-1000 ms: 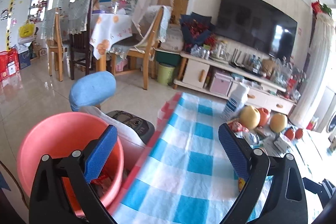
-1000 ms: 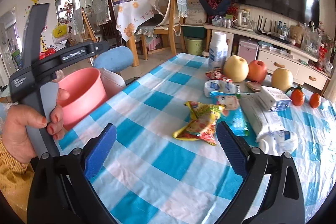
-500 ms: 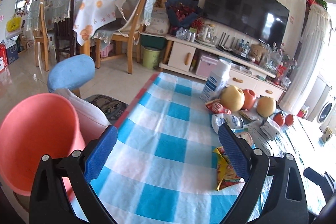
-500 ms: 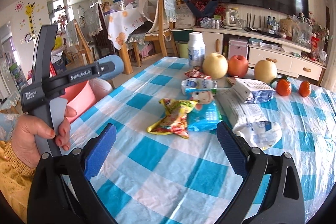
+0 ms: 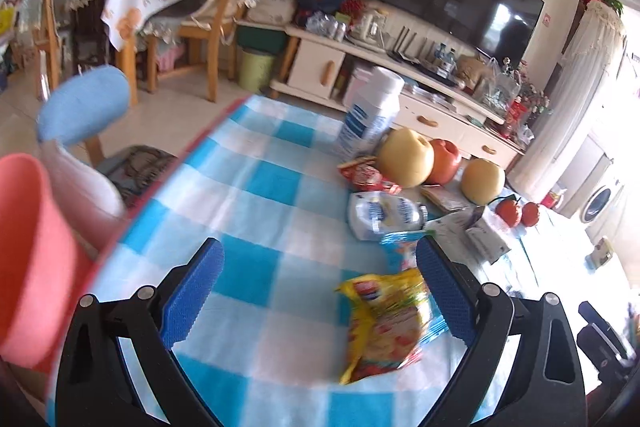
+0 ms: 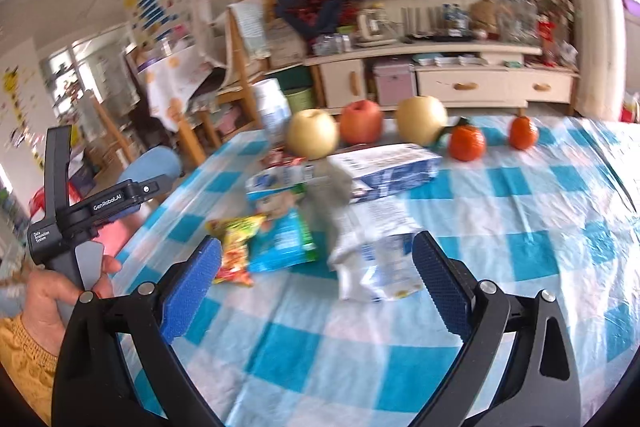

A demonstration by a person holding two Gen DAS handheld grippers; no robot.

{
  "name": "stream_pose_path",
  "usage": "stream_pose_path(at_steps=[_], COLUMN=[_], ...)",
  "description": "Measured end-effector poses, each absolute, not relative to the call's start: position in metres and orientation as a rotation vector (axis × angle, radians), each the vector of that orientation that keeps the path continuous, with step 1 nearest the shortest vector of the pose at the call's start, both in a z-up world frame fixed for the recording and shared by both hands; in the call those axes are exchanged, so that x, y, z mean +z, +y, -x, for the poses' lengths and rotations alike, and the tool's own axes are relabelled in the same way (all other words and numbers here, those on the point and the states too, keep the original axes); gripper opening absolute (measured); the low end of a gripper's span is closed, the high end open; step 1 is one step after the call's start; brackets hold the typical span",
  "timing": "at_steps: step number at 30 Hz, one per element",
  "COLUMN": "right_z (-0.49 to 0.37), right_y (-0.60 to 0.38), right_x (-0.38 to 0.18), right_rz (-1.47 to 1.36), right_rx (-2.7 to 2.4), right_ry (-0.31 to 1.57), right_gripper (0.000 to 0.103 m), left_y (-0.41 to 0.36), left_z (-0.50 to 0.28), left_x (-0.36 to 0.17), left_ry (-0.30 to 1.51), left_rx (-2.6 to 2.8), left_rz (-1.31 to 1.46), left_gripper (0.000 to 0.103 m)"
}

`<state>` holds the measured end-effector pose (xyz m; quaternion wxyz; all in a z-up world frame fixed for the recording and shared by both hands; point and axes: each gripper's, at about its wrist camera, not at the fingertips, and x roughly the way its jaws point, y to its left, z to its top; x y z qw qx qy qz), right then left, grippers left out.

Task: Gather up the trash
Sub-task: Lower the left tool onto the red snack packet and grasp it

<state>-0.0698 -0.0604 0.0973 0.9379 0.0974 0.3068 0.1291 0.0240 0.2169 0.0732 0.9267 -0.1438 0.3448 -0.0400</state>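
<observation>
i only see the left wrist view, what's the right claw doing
Observer: The right claw is open and holds nothing, above the checked tablecloth.
Operator: any trash by it that i'm missing
Observer: Yes, a crumpled white wrapper lies just ahead of it, nearer its right finger.
Operator: how does my left claw look from there
Observer: A hand with a yellow sleeve grips the handle of the left claw by the table's left edge.
</observation>
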Motion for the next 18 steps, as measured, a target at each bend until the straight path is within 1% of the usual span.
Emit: stream_pose_path(at_steps=[9, 12, 14, 18], right_z=[0.059, 0.059, 0.057, 0.055], right_y=[-0.101, -0.108, -0.113, -0.121], right_x=[0.089, 0.087, 0.084, 0.079], right_rz=[-0.321, -0.346, -0.364, -0.420], right_rx=[0.259, 0.262, 0.262, 0.278], right_ry=[0.655, 0.658, 0.668, 0.688], right_gripper=[0.096, 0.096, 0.096, 0.096], left_y=[0.177, 0.170, 0.166, 0.165], left_z=[-0.113, -0.141, -0.159, -0.185], left_x=[0.061, 0.051, 0.044, 0.028], left_ry=[0.780, 0.823, 0.861, 0.934], left_rx=[-0.072, -0.054, -0.036, 0.008], left_rz=[0.425, 0.455, 0.464, 0.474], left_gripper=[0.096, 0.093, 0.085, 0.075])
